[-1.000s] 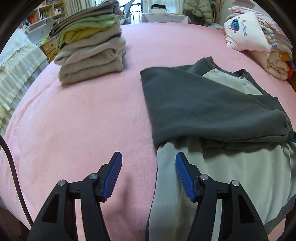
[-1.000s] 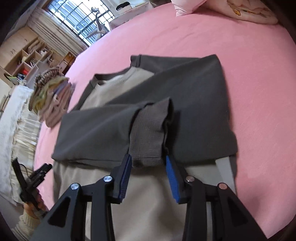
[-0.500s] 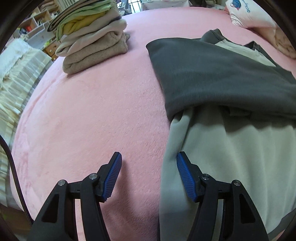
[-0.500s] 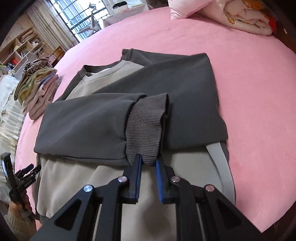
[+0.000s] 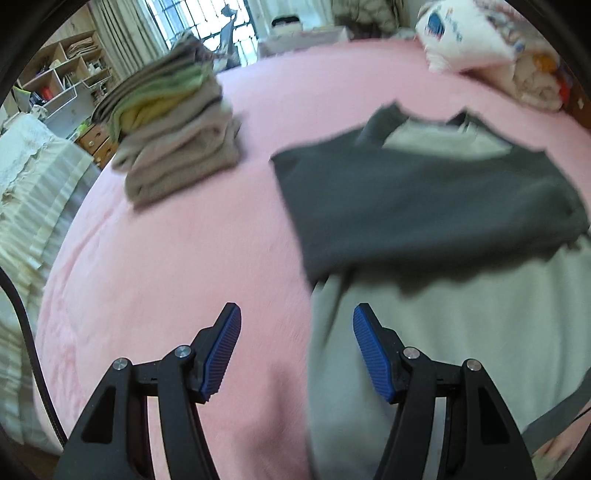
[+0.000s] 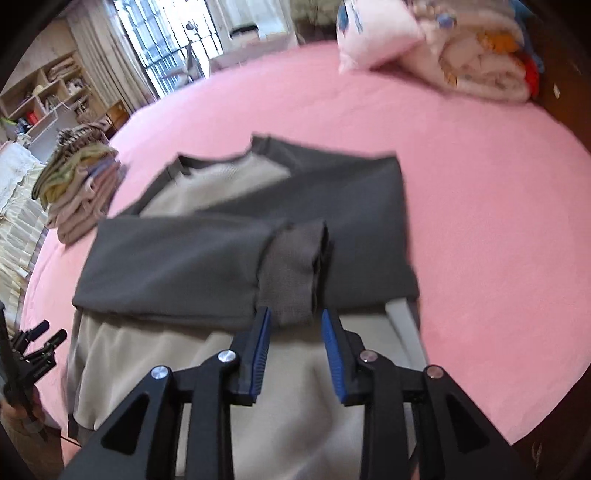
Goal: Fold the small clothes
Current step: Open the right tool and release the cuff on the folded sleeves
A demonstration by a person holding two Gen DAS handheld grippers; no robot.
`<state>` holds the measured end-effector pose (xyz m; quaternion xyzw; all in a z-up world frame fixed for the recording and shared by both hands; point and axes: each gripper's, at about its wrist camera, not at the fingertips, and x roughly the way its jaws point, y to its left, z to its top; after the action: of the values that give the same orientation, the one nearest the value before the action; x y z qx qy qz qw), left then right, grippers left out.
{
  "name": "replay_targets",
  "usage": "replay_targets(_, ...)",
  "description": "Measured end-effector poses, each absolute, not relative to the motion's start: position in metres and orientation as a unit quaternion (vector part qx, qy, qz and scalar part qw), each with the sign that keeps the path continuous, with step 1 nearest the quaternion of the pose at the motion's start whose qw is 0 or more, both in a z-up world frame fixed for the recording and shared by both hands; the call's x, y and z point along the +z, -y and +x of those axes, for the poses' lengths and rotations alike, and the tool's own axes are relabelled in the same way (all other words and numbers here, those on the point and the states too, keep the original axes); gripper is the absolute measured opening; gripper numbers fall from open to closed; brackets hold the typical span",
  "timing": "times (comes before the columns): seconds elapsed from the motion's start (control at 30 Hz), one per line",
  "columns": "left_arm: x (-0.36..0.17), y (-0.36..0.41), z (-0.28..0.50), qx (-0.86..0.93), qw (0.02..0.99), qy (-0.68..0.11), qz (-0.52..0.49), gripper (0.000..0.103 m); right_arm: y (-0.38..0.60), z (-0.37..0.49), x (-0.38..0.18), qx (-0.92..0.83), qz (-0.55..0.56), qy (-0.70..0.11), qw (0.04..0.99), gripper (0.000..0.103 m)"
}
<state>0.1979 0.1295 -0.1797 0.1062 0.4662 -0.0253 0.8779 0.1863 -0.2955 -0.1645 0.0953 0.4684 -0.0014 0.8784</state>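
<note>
One sweatshirt (image 6: 229, 258) lies flat on the pink fleece bedcover (image 6: 480, 206), its long axis running near to far, neckline at the far end and both dark grey sleeves folded across the pale body. We find the right gripper (image 6: 295, 345) just reopened to a narrow gap, empty, before the ribbed cuff (image 6: 291, 269). The left gripper (image 5: 295, 354) stands wide, empty, straddling the garment's left edge.

Daylight enters through the barred window (image 5: 207, 22) at the upper left of both views, glaring white there. Both pictures are motion-blurred throughout, with soft edges on everything. Fisheye bending curves the rims, and the corners are black.
</note>
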Motion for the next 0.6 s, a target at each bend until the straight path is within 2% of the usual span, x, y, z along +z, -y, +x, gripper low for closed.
replay_targets(0.2,-0.167,-0.094,0.251,-0.080,0.890,-0.446,0.045,0.062,0.238,0.233,-0.164,0.057,0.094,-0.458,0.882,0.029)
replay_targets(0.43,-0.215,-0.075,0.313,-0.084,0.866,-0.492,-0.002,0.062,0.160,0.283,-0.199,0.118,0.079,-0.473,0.869,0.028)
replay_targets(0.57,-0.238,-0.088,0.317,-0.072,0.862,-0.502,0.006,0.063,0.170,0.291,-0.233,0.070,0.050,-0.510,0.856,0.018)
replay_targets(0.6,-0.241,-0.090,0.315,-0.069,0.863,-0.501,0.009,0.063,0.185,0.289,-0.242,0.042,0.041,-0.521,0.851,0.009)
